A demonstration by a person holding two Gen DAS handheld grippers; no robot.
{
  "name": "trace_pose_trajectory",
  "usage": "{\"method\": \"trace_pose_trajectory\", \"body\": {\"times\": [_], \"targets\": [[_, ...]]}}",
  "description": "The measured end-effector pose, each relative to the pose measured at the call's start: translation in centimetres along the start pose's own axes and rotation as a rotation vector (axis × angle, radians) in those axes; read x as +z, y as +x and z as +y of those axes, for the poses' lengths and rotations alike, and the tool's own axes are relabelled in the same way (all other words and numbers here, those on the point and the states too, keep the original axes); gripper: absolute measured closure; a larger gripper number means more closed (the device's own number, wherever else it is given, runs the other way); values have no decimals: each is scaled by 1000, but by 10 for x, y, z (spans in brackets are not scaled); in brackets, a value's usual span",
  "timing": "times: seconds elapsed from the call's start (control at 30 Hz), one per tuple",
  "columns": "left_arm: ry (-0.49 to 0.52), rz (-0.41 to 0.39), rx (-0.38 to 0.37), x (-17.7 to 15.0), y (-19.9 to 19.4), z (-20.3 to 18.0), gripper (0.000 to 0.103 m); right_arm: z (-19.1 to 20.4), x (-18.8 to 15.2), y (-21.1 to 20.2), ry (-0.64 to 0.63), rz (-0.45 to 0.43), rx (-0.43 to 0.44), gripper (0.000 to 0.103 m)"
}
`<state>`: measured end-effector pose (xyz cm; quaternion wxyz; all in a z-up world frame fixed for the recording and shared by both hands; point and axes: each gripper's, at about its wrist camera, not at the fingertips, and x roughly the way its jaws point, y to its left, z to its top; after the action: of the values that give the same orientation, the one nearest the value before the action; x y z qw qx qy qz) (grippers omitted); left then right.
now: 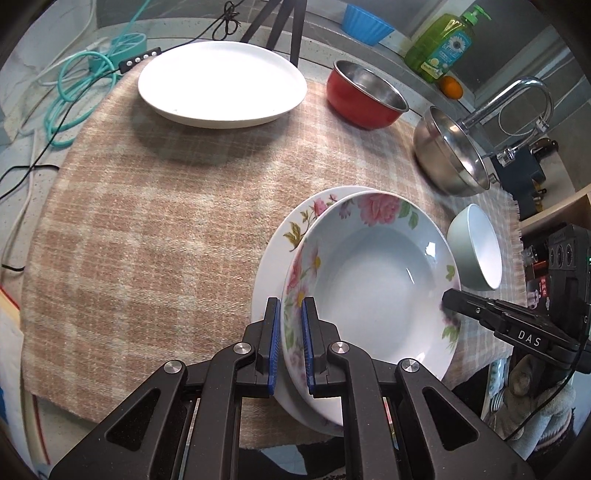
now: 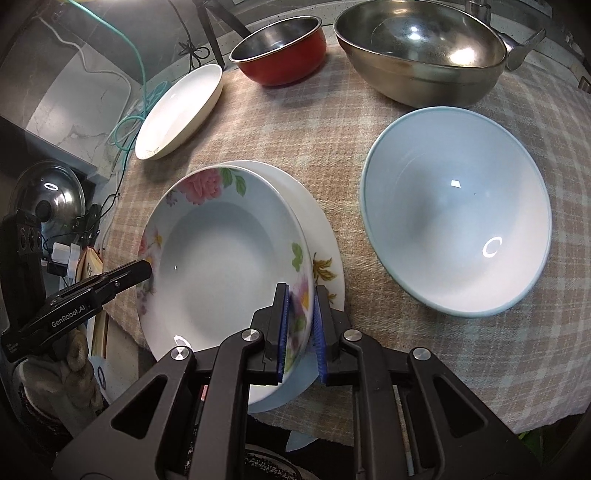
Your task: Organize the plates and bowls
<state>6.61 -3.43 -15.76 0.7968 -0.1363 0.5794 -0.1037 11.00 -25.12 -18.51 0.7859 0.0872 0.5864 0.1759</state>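
Observation:
A deep floral plate (image 1: 373,280) sits on a flatter floral plate (image 1: 269,266) on the checked cloth. My left gripper (image 1: 291,314) is shut on the deep plate's left rim. My right gripper (image 2: 301,301) is shut on its right rim (image 2: 299,291); the deep plate (image 2: 221,266) and the lower plate (image 2: 325,240) show there too. A plain white plate (image 1: 221,83) lies at the far left. A red bowl (image 1: 365,94), a steel bowl (image 1: 448,151) and a pale green bowl (image 1: 476,247) stand to the right.
A checked cloth (image 1: 147,221) covers the counter. Cables (image 1: 70,96) lie at its left edge. A soap bottle (image 1: 443,44), a blue basin (image 1: 365,24) and a tap (image 1: 517,96) stand behind. A pot lid (image 2: 48,192) lies off the cloth's left side.

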Motion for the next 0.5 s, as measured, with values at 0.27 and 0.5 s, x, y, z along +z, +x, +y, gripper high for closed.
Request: {"method": "trace_pose_trajectory", "body": {"times": [0.27, 0.5], "targets": [[18, 0, 29, 2, 1, -3, 93, 10, 0, 0, -61, 1, -46, 81], [17, 3, 23, 3, 2, -1, 93, 17, 1, 2, -101, 4, -74, 76]]}}
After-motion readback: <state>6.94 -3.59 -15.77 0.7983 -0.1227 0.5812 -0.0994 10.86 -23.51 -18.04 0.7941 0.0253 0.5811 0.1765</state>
